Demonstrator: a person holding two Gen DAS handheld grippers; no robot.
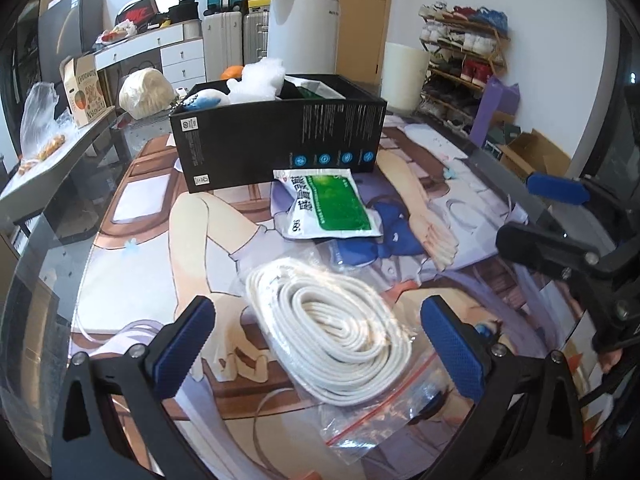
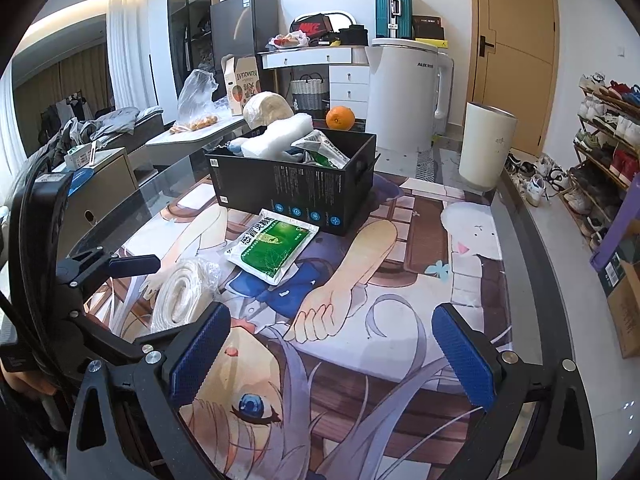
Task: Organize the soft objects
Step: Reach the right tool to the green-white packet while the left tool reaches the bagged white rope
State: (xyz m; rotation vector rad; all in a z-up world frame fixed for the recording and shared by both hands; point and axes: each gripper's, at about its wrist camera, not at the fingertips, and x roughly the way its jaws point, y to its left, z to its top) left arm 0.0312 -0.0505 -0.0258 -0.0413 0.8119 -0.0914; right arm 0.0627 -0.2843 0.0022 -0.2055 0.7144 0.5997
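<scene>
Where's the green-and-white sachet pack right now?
The green-and-white sachet pack lies flat on the printed mat, just in front of the black box and beyond the bagged white cord coil between the open left tongs.

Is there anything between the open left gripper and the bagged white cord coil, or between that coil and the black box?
Nothing blocks the left gripper; the cord coil lies between its open fingers. Between the coil and the black box, a green-and-white packet lies flat on the mat, low enough to lift over.
</scene>
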